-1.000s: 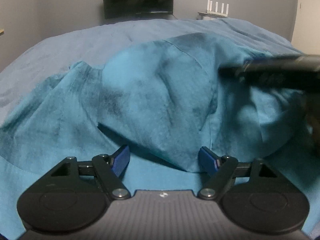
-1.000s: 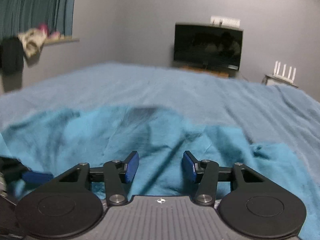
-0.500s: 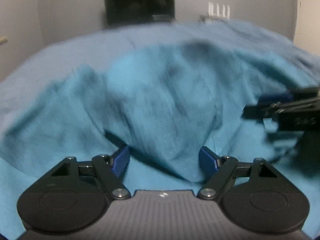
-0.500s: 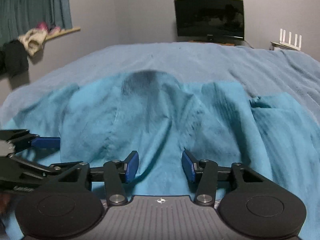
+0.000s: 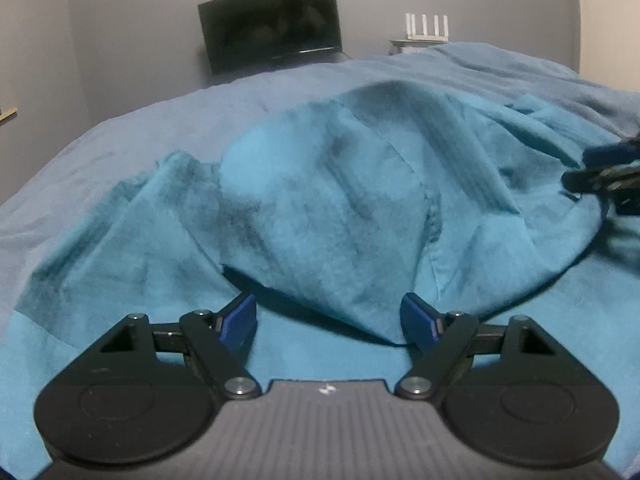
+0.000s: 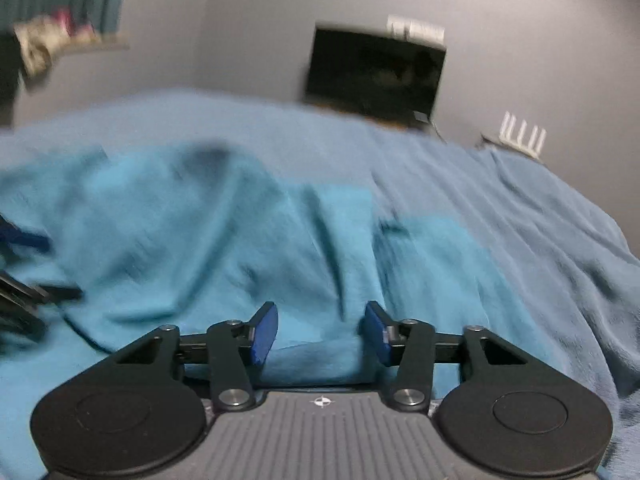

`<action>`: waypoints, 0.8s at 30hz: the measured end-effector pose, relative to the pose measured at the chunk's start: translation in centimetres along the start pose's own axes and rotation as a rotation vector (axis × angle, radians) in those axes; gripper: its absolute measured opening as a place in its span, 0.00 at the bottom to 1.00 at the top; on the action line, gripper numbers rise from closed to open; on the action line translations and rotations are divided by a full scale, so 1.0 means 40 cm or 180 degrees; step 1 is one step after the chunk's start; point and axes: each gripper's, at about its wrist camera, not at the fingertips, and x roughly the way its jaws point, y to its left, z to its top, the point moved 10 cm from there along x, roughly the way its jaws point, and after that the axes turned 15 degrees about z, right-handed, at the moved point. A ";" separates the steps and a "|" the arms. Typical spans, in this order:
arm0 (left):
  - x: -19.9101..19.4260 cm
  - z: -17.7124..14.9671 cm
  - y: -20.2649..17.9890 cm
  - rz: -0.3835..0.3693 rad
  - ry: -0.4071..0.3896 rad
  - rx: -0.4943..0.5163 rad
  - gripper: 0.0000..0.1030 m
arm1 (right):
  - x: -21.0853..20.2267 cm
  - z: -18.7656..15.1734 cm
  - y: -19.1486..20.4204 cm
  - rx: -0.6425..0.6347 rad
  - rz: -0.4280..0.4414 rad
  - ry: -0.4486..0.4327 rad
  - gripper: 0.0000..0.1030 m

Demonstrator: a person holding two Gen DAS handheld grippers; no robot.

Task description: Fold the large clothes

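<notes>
A large teal garment [image 5: 328, 208] lies crumpled on the bed, one flap folded over toward me. My left gripper [image 5: 328, 320] is open and empty, its blue pads just short of the folded flap's near edge. My right gripper [image 6: 322, 332] is open and empty, low over the same garment [image 6: 224, 240], with a fold of cloth lying between its pads. The right gripper also shows at the right edge of the left wrist view [image 5: 604, 168]. The left gripper shows blurred at the left edge of the right wrist view [image 6: 24, 288].
A blue-grey blanket [image 5: 168, 128] covers the bed [image 6: 520, 216]. A dark TV [image 5: 272, 24] and a white router [image 5: 426, 28] stand against the far wall. Clothes hang on a shelf at the far left [image 6: 40, 44].
The right gripper has swung to the right and tilted, blurring its view. In the left wrist view it has drawn back toward the right edge. The left gripper has barely moved.
</notes>
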 end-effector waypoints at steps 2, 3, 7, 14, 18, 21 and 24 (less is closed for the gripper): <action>-0.004 -0.005 -0.001 -0.0010 -0.0039 -0.0015 0.77 | 0.041 -0.027 -0.022 0.0134 -0.0037 0.0050 0.40; -0.008 -0.012 0.004 0.0007 -0.0079 -0.0026 0.77 | 0.050 -0.035 -0.037 0.0312 0.0012 0.0031 0.40; -0.054 -0.034 0.018 0.0130 -0.0130 -0.0051 0.77 | 0.040 -0.030 -0.049 0.0475 0.0104 -0.0009 0.43; -0.184 -0.069 0.027 0.0116 -0.0096 -0.0382 0.77 | -0.152 -0.081 -0.041 0.0923 0.0400 -0.0376 0.73; -0.262 -0.092 -0.045 -0.0075 -0.0152 -0.0205 0.78 | -0.240 -0.185 0.037 0.0473 0.0443 -0.0093 0.75; -0.261 -0.162 -0.105 0.0049 0.0042 0.0255 0.77 | -0.230 -0.249 0.054 0.0321 0.0276 0.0156 0.83; -0.273 -0.183 -0.126 0.0205 -0.0038 0.0528 0.78 | -0.219 -0.273 0.032 0.0469 0.0207 0.0232 0.95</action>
